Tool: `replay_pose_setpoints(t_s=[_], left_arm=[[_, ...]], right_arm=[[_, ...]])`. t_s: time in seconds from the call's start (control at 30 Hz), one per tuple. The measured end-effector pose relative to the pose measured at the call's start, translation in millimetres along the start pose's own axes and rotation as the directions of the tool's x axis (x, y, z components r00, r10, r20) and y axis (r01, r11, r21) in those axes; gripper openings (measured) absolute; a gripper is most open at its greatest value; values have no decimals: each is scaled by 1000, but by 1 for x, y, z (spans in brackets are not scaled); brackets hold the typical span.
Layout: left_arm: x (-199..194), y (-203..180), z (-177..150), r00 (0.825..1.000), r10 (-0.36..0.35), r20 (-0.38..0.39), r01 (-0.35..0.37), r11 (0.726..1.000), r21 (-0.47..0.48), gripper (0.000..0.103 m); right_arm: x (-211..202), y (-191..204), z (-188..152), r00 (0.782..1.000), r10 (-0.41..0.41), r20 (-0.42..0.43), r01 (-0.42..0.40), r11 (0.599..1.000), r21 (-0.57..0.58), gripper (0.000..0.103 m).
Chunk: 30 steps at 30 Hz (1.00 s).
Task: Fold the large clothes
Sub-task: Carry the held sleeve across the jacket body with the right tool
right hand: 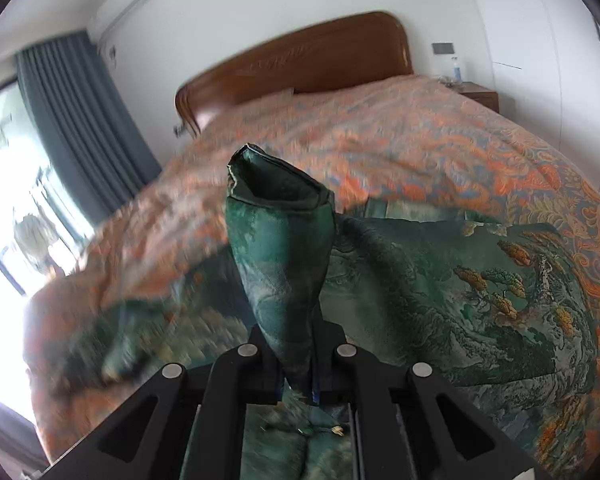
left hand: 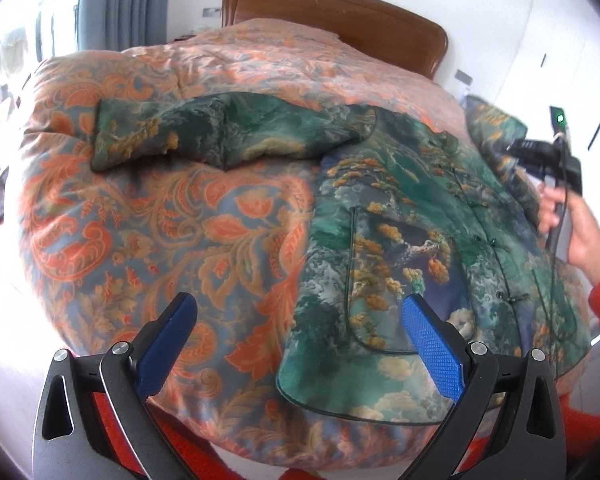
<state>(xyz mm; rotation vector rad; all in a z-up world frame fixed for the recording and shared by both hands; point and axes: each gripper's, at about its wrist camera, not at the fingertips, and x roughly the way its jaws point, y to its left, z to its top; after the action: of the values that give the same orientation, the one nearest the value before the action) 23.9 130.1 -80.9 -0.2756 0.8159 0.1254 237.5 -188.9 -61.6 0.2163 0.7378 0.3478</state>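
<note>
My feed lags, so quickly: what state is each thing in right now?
Jacket: spread face up on the bed, buttoned.
Left sleeve: stretched out flat on the bedspread.
Right sleeve: lifted, cuff pinched.
Right gripper: shut on the right sleeve.
Left gripper: open, holding nothing.
Curtain: drawn aside.

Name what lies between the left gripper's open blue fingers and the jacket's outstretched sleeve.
In the left wrist view, only bare bedspread lies between the left gripper and the outstretched sleeve.
</note>
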Motion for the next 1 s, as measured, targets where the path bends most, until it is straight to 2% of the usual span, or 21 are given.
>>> replay_pose_setpoints(t_s=[0.1, 0.2, 0.27, 0.33, 0.43, 0.5, 0.53, 0.6, 0.63, 0.73, 0.83, 0.9, 0.93, 0.97, 1.0], left_arm=[[5, -9, 0, 1000, -4, -18, 5, 1000, 23, 102], [10, -19, -1, 999, -2, -45, 5, 998, 63, 102], [11, -25, 1, 998, 1, -60, 4, 996, 87, 102], [10, -31, 7, 998, -14, -63, 21, 994, 111, 102], [13, -38, 24, 994, -74, -80, 84, 989, 122, 102], [22, -48, 44, 982, -158, -106, 170, 978, 117, 102], [30, -56, 56, 968, -216, -126, 230, 967, 111, 102], [59, -79, 84, 924, -330, -193, 352, 931, 95, 102], [77, -92, 98, 907, -361, -219, 386, 919, 82, 102], [140, -138, 131, 858, -410, -310, 447, 892, 58, 101], [203, -178, 149, 856, -363, -368, 402, 915, 31, 99], [236, -201, 149, 866, -304, -396, 349, 936, 44, 83], [254, -213, 147, 862, -276, -424, 328, 943, 54, 75], [265, -219, 144, 856, -265, -445, 323, 945, 58, 32], [276, -229, 140, 839, -262, -477, 327, 943, 57, 11]], right_arm=[[25, -3, -24, 997, -16, -74, 13, 999, -44, 9], [45, -12, -41, 992, -40, -121, 38, 999, -16, 17], [61, -14, -51, 983, -20, -183, 25, 999, 27, 51], [66, -8, -62, 974, 28, -226, -17, 999, 49, 59], [49, 3, -77, 973, 55, -226, -62, 998, -21, 60], [20, 1, -85, 972, 122, -200, -130, 991, -26, 61], [7, -2, -90, 972, 140, -188, -146, 989, -21, 63], [-22, -14, -100, 974, 156, -166, -160, 987, -11, 63], [-34, -21, -104, 975, 160, -157, -163, 987, -4, 63], [-72, -43, -119, 980, 157, -122, -155, 988, 28, 63], [-101, -63, -133, 986, 136, -99, -130, 990, 62, 63], [-116, -73, -140, 988, 131, -86, -124, 989, 76, 63], [-123, -77, -141, 989, 125, -78, -119, 990, 77, 63], [-131, -81, -141, 991, 114, -65, -109, 991, 74, 63], [-136, -84, -140, 993, 104, -55, -100, 993, 68, 63]])
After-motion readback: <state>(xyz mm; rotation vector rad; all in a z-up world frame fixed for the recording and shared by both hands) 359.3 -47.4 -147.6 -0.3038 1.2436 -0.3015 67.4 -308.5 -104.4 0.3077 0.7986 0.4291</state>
